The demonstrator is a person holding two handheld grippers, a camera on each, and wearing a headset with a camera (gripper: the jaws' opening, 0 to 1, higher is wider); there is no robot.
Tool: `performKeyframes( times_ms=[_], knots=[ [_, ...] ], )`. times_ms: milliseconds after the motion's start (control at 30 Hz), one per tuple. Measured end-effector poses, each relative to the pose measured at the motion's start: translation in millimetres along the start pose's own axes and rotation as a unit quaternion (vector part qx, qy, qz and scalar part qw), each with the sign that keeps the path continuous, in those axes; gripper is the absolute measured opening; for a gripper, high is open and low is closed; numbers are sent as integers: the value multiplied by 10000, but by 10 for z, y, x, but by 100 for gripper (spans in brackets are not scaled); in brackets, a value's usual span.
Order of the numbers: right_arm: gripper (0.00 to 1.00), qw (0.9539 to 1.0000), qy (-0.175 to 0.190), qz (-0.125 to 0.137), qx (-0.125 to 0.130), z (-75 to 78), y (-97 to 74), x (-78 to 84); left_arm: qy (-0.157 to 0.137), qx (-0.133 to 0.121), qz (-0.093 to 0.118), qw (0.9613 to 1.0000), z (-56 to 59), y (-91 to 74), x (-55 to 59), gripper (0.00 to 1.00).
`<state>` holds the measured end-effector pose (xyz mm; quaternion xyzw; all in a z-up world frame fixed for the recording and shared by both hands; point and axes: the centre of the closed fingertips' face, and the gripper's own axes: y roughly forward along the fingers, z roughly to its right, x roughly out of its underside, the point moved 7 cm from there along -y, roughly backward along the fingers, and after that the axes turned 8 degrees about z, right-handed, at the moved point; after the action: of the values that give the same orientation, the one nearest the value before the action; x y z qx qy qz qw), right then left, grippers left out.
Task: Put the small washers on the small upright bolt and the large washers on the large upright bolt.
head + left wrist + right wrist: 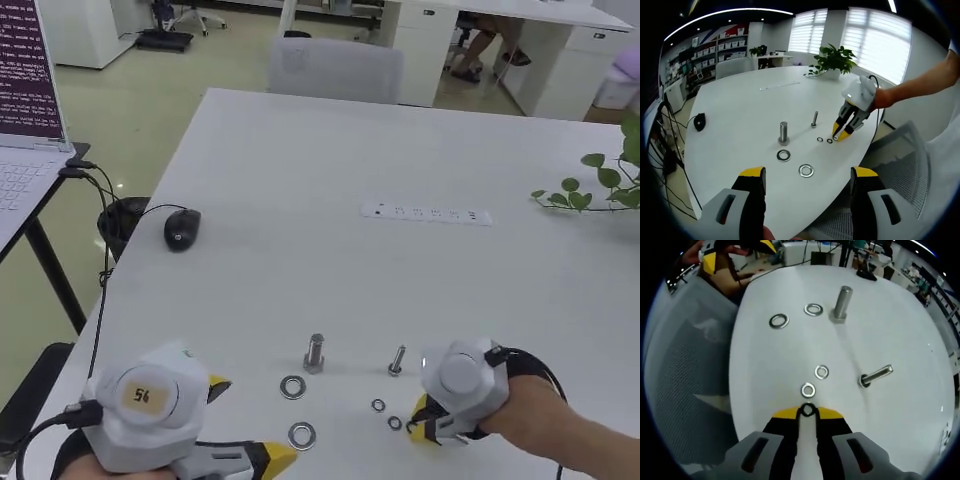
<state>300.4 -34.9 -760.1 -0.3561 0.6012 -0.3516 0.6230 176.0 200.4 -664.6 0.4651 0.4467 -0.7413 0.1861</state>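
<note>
A large upright bolt point(314, 353) and a small upright bolt point(397, 360) stand near the white table's point(330, 160) front edge. Two large washers point(293, 387) point(301, 435) lie flat in front of the large bolt. Below the small bolt lie two small washers point(378, 405) point(395, 423). My right gripper point(418, 422) is low over the table beside them, shut on a third small washer point(808, 410) at its yellow tips point(808, 412). My left gripper point(250, 420) is open, its fingers point(752, 195) wide apart, with a large washer point(806, 171) on the table ahead.
A black mouse point(182, 228) sits at the table's left edge with cables trailing off it. A white power strip point(427, 213) lies mid-table and a plant point(600, 185) stands at the right. A laptop point(25, 120) is on a side stand; a grey chair point(335, 68) is behind the table.
</note>
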Motion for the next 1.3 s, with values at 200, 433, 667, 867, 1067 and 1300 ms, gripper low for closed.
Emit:
performKeyframes(
  times_ms=[200,433,667,867,1067,1300],
  knots=[
    [13,9994,313,78,108,9,-16,20,12,-21,9,10000,5,-12,2,68],
    [13,9968,617,318,389,146,-165,-16,-40,-122,15,9999,-32,-72,25,68],
    [13,9927,783,581,709,415,-385,-147,-40,-154,5,9999,-35,-71,22,69],
    [13,9902,725,781,898,624,-516,-362,-30,-131,19,9999,-6,-32,-6,69],
    [13,9920,561,771,833,711,-484,-495,-31,-123,3,9999,19,-27,3,69],
    [13,9942,460,626,747,716,-422,-506,-66,-153,-4,9999,5,-56,24,69]
  ],
)
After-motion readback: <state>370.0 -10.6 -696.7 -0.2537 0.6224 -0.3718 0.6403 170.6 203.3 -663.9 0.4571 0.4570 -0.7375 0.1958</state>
